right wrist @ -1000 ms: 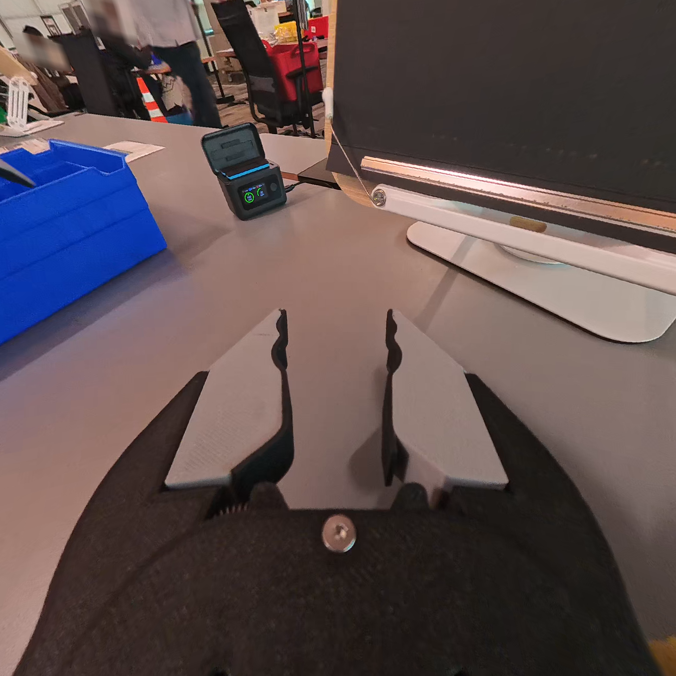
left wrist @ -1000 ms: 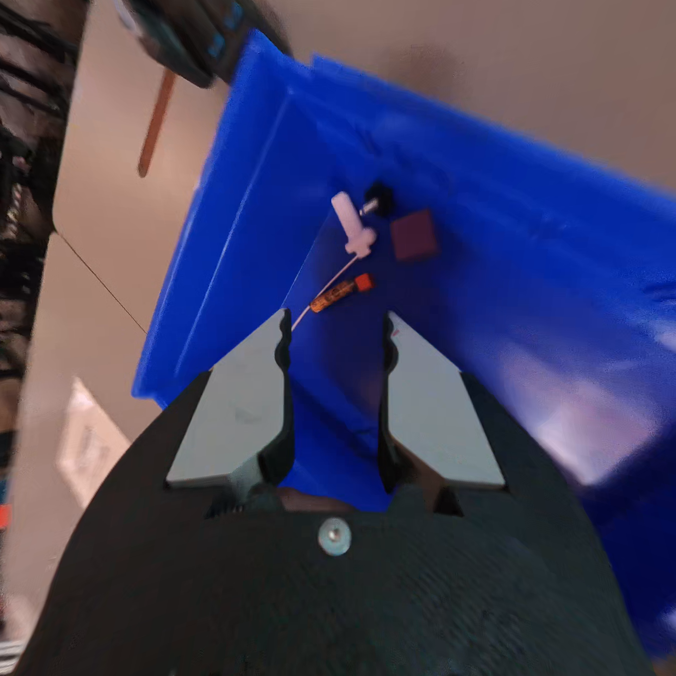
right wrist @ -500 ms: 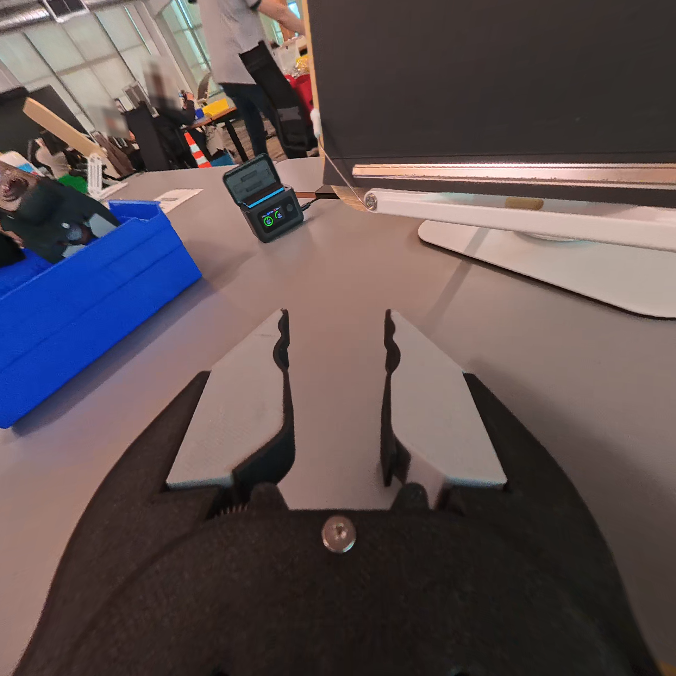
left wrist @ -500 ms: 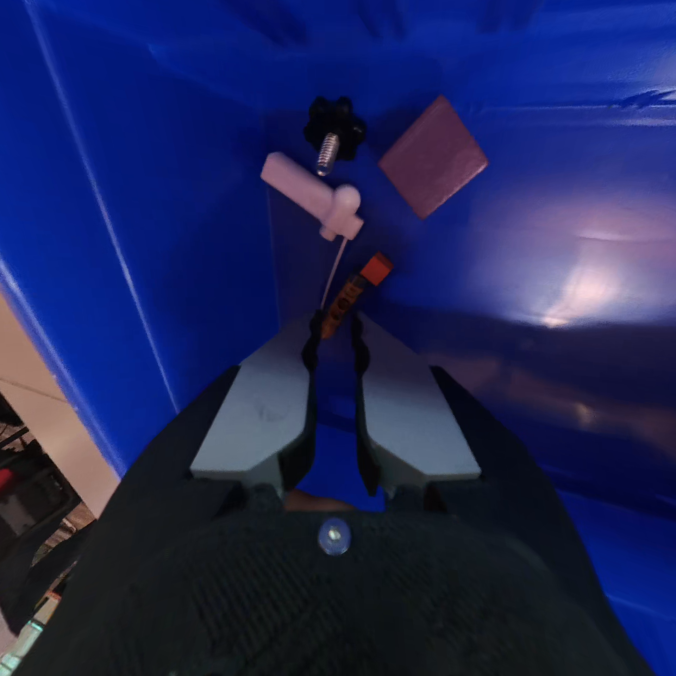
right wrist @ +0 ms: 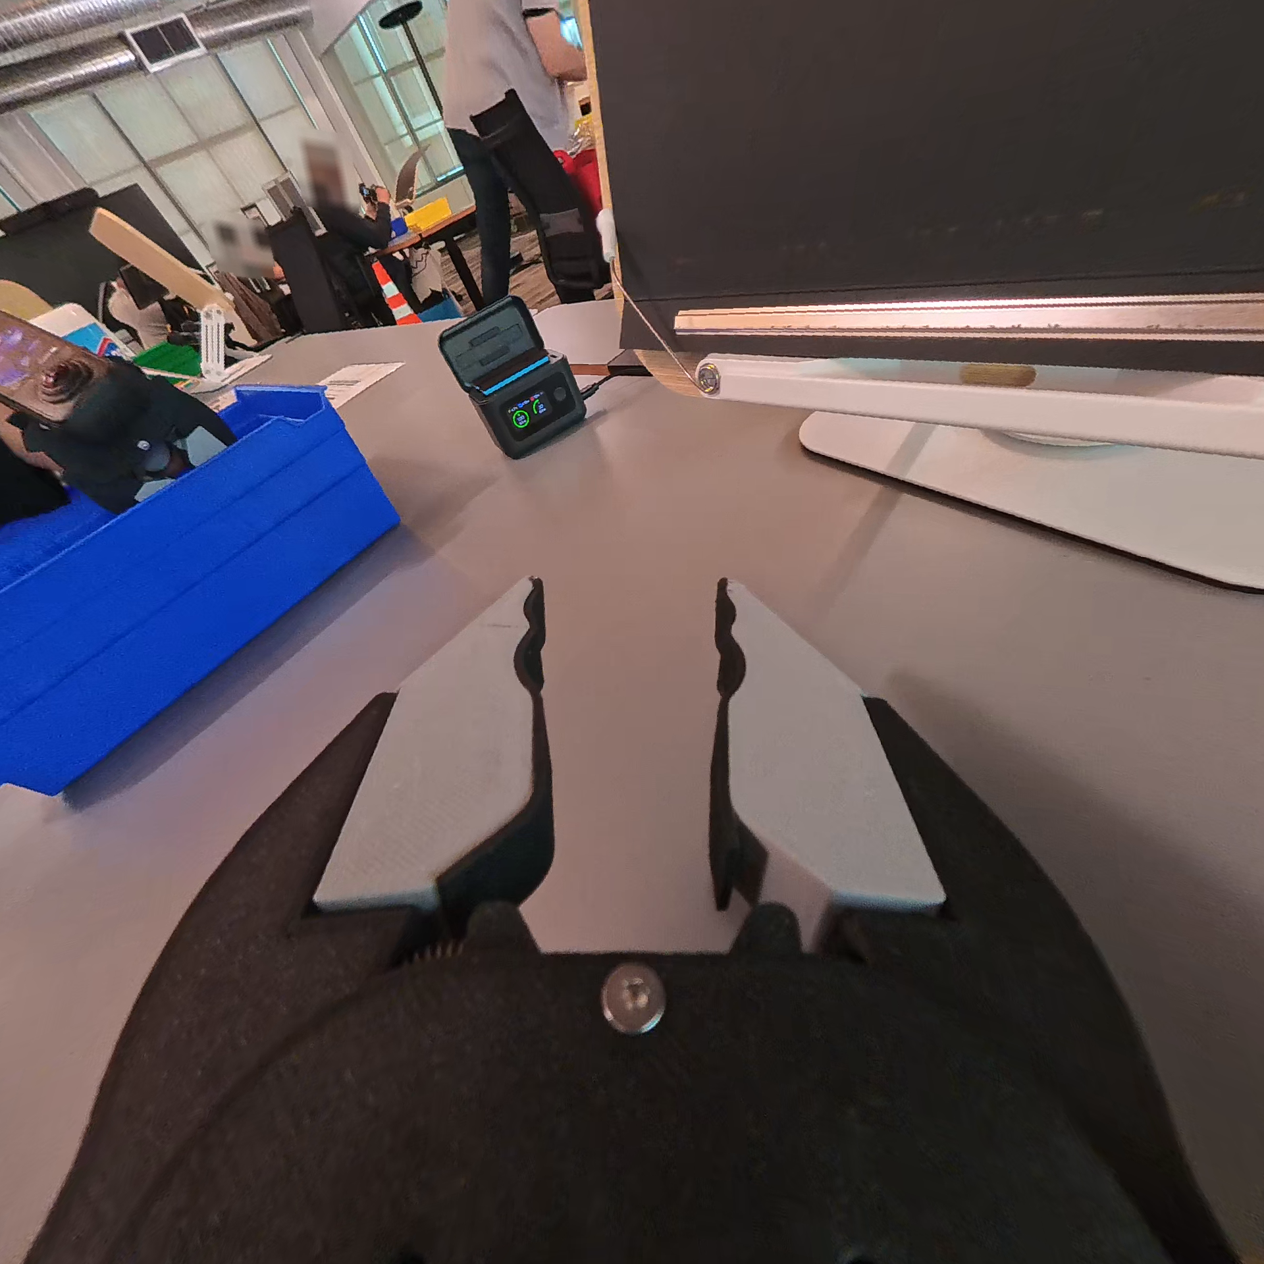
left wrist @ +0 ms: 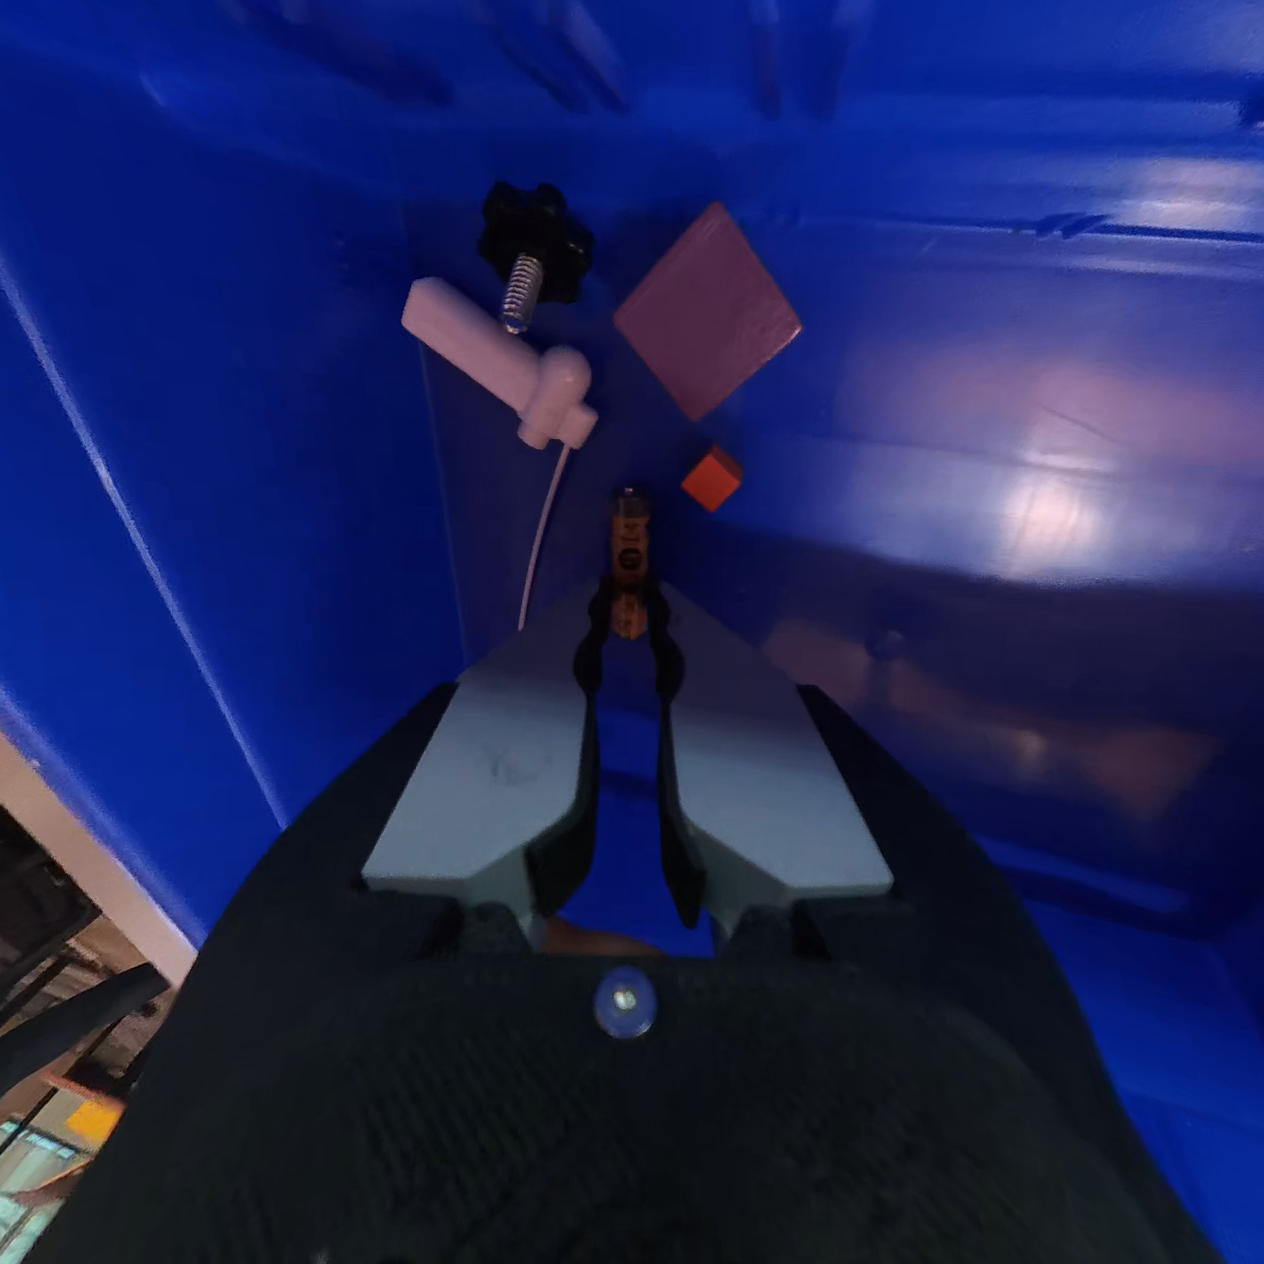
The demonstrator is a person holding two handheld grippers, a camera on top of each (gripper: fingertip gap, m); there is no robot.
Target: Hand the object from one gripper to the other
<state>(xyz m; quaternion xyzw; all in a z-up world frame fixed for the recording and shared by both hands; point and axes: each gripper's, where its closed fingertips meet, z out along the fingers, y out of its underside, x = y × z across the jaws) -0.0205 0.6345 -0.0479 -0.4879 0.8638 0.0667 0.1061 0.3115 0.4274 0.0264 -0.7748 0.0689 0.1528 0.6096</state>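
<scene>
Grey table, tall windows, exposed ceiling ducts

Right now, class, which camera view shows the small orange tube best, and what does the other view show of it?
The left wrist view: the small orange tube sits centred, its near end between the left gripper fingertips inside the blue bin. The right wrist view shows only the bin's outer wall; the tube is hidden.

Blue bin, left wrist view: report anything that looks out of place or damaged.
One thing: a small red piece lies loose just beyond the orange tube that the left tongs grip, apart from its bare tip. It may be the tube's cap, off. Nothing else looks spilled or broken.
</scene>
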